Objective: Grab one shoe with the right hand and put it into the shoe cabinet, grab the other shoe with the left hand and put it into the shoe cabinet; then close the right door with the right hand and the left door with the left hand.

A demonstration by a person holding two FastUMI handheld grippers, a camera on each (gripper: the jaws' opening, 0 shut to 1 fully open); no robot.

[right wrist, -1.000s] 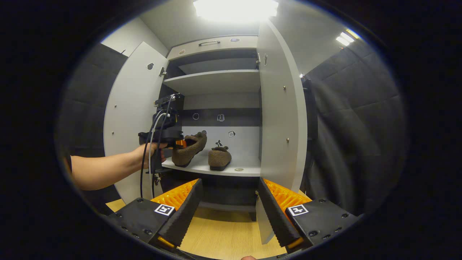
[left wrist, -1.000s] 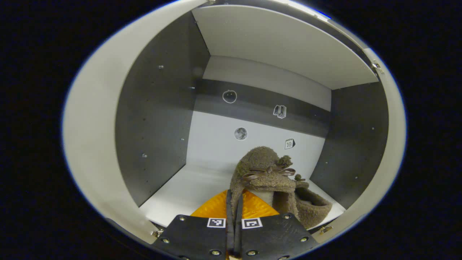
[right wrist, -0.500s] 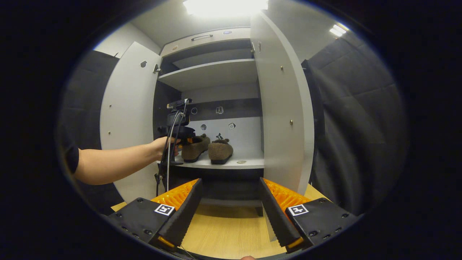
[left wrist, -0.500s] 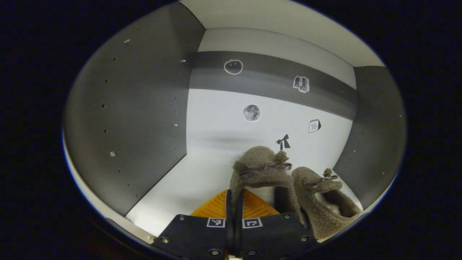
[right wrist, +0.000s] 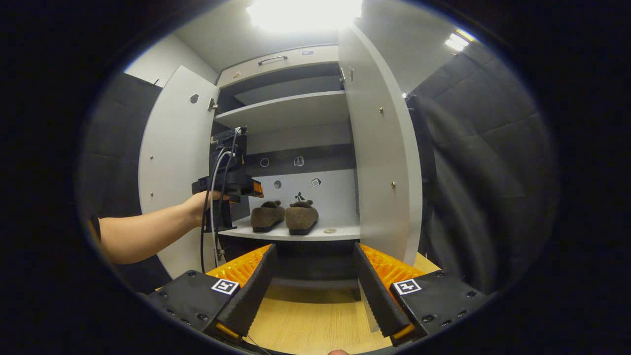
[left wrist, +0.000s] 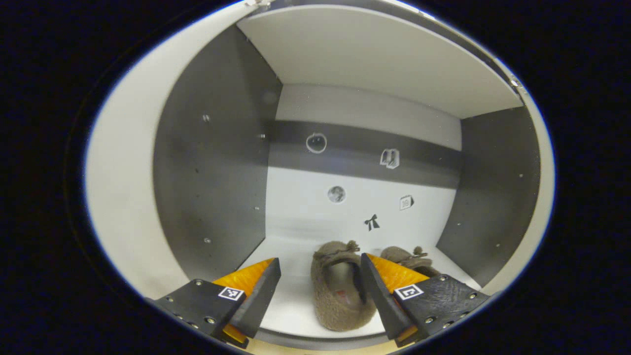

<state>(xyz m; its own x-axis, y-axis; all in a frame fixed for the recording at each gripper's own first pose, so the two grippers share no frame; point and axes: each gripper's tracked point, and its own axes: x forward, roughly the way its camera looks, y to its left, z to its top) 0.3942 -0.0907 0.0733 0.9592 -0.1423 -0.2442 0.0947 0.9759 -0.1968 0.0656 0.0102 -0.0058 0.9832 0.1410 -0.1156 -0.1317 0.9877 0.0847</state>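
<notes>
Two brown fuzzy shoes stand side by side on the white shelf (right wrist: 340, 231) of the shoe cabinet, the left shoe (right wrist: 267, 217) and the right shoe (right wrist: 301, 217). In the left gripper view, my left gripper (left wrist: 319, 265) is open just in front of the shelf, and the nearer shoe (left wrist: 340, 296) lies free beyond its fingers. The other shoe (left wrist: 400, 255) is partly hidden behind one finger. In the right gripper view, a hand holds the left gripper (right wrist: 249, 188) above and left of the shoes. My right gripper (right wrist: 313, 249) hangs open and empty, well back from the cabinet.
Both cabinet doors stand open: the left door (right wrist: 170, 162) behind the person's forearm (right wrist: 148, 234), the right door (right wrist: 382, 148) swung out towards me. A higher shelf (right wrist: 286, 111) sits above the shoes. Wooden floor (right wrist: 305, 320) lies below, and black cloth (right wrist: 483, 187) hangs at the right.
My left gripper set the shoe down beside the other one, opened and drew back from the shelf. The right gripper has barely moved.
</notes>
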